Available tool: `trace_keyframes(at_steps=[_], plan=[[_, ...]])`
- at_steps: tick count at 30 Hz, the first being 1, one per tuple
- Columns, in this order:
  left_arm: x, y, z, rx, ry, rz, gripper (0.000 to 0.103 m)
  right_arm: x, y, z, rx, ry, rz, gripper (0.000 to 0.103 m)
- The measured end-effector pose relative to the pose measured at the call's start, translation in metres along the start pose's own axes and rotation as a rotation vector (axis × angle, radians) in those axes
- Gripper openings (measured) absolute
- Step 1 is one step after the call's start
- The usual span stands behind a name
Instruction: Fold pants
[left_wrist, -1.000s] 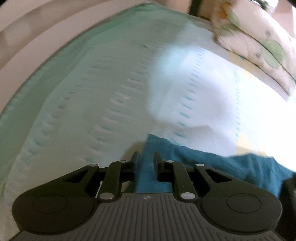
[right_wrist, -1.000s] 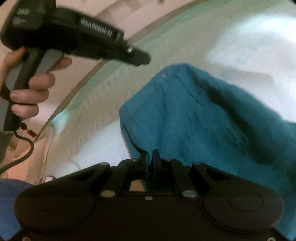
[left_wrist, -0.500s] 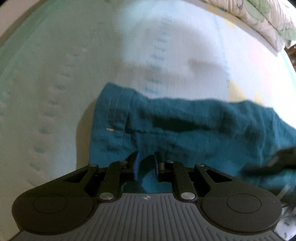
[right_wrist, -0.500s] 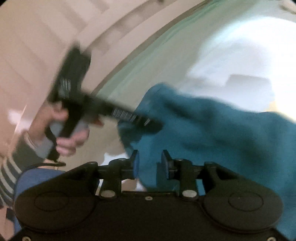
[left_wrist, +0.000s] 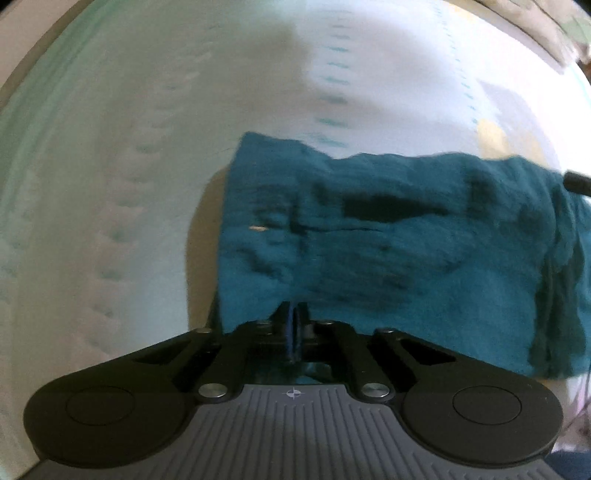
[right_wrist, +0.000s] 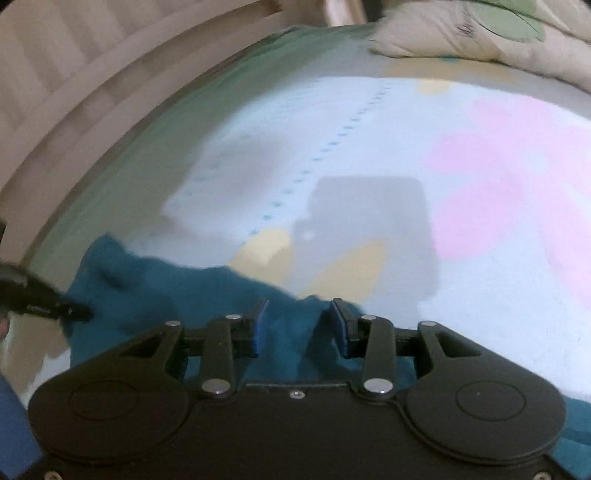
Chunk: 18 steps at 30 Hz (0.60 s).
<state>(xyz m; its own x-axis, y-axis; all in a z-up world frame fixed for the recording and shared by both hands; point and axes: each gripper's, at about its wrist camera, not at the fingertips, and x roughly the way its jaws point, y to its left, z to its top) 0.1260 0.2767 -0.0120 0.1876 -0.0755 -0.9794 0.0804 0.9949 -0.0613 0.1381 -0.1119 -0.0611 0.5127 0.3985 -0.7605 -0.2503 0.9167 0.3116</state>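
1. Teal pants (left_wrist: 388, 236): folded, rumpled, lying flat on a pale quilted bedsheet (left_wrist: 129, 166)
2. Left gripper (left_wrist: 294, 325): jaws pressed together at the pants' near edge; whether cloth is pinched cannot be told
3. Right gripper (right_wrist: 298, 325): jaws parted and opening, above teal cloth, pads clear of it
4. Floral pillow (right_wrist: 480, 33): far corner of bed

a pale bedsheet (right_wrist: 258, 140) covers the whole surface, quilted with rows of small teal stitch marks (right_wrist: 332, 142) and printed with soft pink (right_wrist: 498, 192) and yellow patches (right_wrist: 266, 247) — its far edge is tinted mint green. a cream pillow (right_wrist: 480, 37) with green leaf shapes lies at the far right corner, touching the sheet. beyond the sheet's left edge runs a beige slatted frame (right_wrist: 74, 81) — blurred.
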Motion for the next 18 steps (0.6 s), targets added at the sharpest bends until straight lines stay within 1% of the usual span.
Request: trace_keyframes(at_steps=[1,2,4,7,9,11,15,18], plan=[[-0.001,0.004,0.001,-0.029,0.008,-0.012,0.003,0.002,-0.007,0.001,0.025,-0.007,0.003,0.05],[-0.002,0.006,0.002,-0.05,0.017,-0.018,0.003,0.007,-0.01,0.004,0.044,-0.017,0.004,0.055],[-0.006,0.006,0.005,-0.073,0.024,-0.018,0.003,0.016,-0.014,0.007,0.062,-0.024,0.009,0.06],[-0.023,0.0,0.013,-0.094,0.0,-0.019,0.003,0.029,-0.022,0.011,0.091,0.036,0.086,0.06],[-0.04,-0.01,0.022,-0.091,-0.047,-0.032,0.003,0.028,-0.023,0.008,0.087,0.04,0.126,0.053],[-0.053,-0.025,0.037,-0.085,-0.091,-0.056,0.004,0.025,-0.017,0.002,0.065,0.023,0.159,0.029],[-0.059,-0.06,0.069,-0.051,-0.15,-0.096,0.004,0.011,-0.012,-0.009,0.03,-0.014,0.2,0.016],[-0.045,-0.088,0.093,-0.04,-0.163,-0.114,0.004,-0.003,-0.01,-0.021,-0.006,-0.036,0.217,0.016]])
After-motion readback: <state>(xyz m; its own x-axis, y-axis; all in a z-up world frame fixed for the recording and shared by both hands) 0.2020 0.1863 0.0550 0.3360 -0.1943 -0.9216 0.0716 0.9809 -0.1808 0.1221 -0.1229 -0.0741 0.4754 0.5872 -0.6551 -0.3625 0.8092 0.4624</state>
